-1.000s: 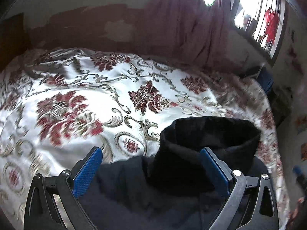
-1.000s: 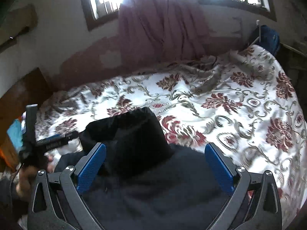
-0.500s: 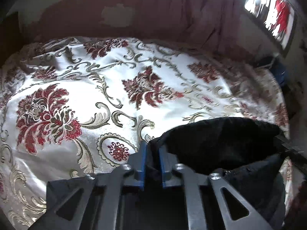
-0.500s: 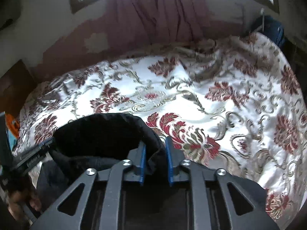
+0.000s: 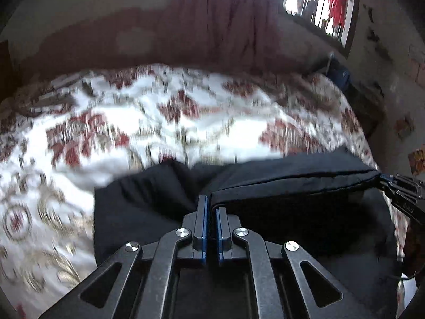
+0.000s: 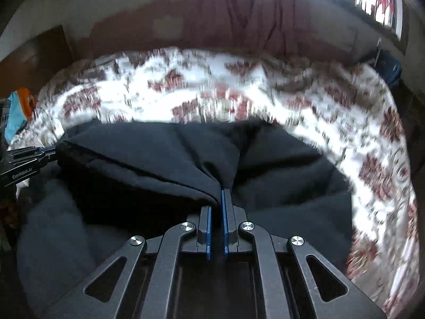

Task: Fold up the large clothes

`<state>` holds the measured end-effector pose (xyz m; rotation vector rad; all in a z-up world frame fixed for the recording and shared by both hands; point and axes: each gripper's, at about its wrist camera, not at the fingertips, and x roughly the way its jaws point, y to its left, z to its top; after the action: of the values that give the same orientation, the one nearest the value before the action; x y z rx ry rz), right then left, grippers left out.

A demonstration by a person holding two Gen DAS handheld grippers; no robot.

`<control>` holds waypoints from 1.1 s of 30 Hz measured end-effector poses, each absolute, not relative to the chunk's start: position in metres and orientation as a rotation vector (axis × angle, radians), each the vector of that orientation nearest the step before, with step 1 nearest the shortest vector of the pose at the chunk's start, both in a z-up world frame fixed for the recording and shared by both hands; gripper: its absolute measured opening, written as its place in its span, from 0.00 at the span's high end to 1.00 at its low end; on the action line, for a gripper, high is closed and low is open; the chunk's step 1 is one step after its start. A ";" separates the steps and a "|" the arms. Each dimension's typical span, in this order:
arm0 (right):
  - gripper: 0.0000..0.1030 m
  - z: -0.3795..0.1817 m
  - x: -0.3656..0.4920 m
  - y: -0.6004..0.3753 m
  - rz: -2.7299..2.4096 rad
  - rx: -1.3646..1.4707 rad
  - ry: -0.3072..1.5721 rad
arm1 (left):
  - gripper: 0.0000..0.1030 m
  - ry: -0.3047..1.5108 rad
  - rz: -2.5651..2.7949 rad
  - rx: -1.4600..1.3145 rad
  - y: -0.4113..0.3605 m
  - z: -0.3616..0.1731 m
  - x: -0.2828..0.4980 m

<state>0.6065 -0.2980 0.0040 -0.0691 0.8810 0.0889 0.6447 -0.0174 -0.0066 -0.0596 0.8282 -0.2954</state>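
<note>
Lying bunched on flowered bedspread: 1 black garment, its folded edge stretching taut between 2 grippers, left gripper and right gripper each clamping tight on the cloth.

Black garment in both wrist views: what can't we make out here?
- Garment type: both views, bunched, lower part cut off by the frame.
- Bedspread pattern: both views, motion blur.
- Cloth depth in left claw and right claw: folds cover the pads.
- Outside the window: overexposed.
</note>
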 end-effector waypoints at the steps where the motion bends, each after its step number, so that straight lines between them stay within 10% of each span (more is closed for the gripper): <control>1: 0.94 -0.008 0.609 -0.300 0.095 -0.065 0.895 | 0.94 0.847 -0.297 -0.051 -0.019 -0.015 0.645; 17: 0.91 -0.038 0.598 -0.312 0.141 0.076 0.822 | 0.93 0.887 -0.325 -0.153 -0.027 -0.088 0.655; 21: 0.69 -0.002 0.571 -0.320 0.137 0.088 0.728 | 0.80 0.866 -0.318 -0.223 -0.007 -0.069 0.636; 33: 0.68 0.098 0.663 -0.332 0.147 0.170 0.603 | 0.51 0.508 -0.213 -0.222 -0.001 0.046 0.684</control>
<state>0.6629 -0.3318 0.0979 0.1702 0.6031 0.1471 0.6839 -0.0014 0.0459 -0.2219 0.5078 -0.2130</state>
